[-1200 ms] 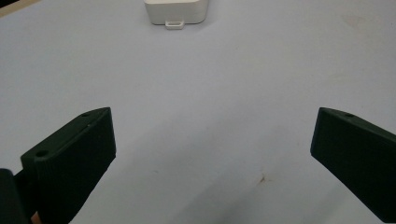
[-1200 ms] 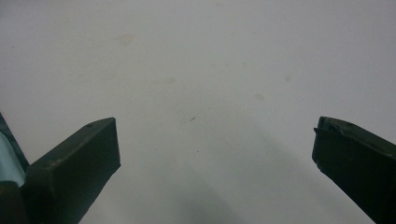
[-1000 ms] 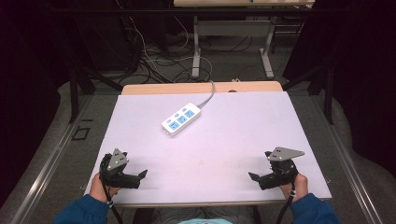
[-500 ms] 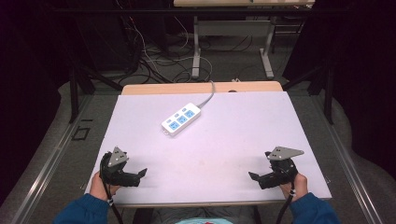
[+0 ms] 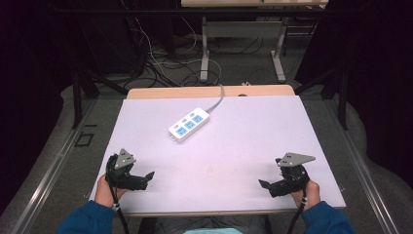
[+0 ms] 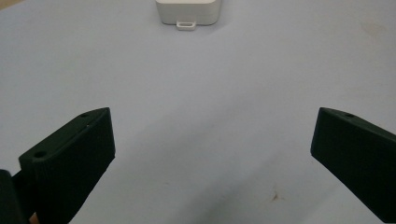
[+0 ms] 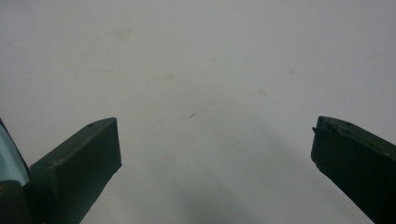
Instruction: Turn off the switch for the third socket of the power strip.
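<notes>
Surface: white tabletop [image 5: 234, 146], dark room behind, loose cables on the floor beyond the far edge.
Power strip [image 5: 189, 125]: white, blue sockets, lying flat at far centre-left, cord running off the far edge.
Left gripper [image 5: 141, 179]: near-left corner, jaws spread wide, nothing between them; well apart from the strip, its end straight ahead in the left gripper view.
Right gripper [image 5: 269, 187]: near-right corner, jaws spread wide, bare tabletop between.

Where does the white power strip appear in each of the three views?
High view: power strip lies at upper centre of the table, set diagonally.
Left gripper view: its near end is at the top edge, centre.
Right gripper view: bare tabletop ahead of the tongs.
Shared landmark: the pale tabletop.
</notes>
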`<state>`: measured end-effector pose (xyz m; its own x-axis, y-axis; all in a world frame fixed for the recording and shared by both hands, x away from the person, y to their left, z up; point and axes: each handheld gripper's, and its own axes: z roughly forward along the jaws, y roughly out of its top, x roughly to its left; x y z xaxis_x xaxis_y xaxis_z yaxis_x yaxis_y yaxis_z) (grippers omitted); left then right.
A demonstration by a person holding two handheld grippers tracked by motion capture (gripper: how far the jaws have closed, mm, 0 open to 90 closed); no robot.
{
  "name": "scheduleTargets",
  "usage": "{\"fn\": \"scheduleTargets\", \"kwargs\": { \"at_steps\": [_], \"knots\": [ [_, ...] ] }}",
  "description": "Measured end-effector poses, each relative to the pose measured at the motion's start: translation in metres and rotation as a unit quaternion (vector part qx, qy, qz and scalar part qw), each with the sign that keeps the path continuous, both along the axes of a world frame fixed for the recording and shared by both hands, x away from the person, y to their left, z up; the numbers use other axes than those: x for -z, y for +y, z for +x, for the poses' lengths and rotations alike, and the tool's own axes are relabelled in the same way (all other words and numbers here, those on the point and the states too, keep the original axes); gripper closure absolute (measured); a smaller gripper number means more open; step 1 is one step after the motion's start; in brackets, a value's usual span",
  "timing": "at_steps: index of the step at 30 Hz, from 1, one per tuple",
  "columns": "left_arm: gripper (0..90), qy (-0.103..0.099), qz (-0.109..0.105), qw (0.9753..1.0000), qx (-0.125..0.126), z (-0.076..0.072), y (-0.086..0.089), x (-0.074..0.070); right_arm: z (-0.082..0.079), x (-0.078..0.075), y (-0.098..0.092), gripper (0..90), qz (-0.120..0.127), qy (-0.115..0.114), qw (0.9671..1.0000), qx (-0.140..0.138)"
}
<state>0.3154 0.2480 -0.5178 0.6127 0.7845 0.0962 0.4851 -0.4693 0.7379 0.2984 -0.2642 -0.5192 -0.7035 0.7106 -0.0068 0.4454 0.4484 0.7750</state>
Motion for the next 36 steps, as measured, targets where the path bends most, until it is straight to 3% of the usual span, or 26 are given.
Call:
{"fn": "scheduleTargets", "kwargs": {
  "at_steps": [3, 11, 36],
  "knots": [
    [0.0, 0.004, 0.005, 1.0000, 0.003, 0.005, -0.001, -0.002, 0.001, 0.000, 0.000, 1.1, 0.002, -0.005, 1.0000, 0.002],
    [0.0, 0.002, -0.010, 0.9999, -0.011, 0.013, -0.001, -0.005, 0.003, 0.000, 0.001, 1.1, -0.001, -0.003, 1.0000, 0.003],
    [0.0, 0.004, -0.002, 1.0000, 0.002, 0.050, -0.018, -0.008, 0.004, 0.001, 0.003, 1.5, -0.005, 0.005, 1.0000, 0.004]
  ]
}}
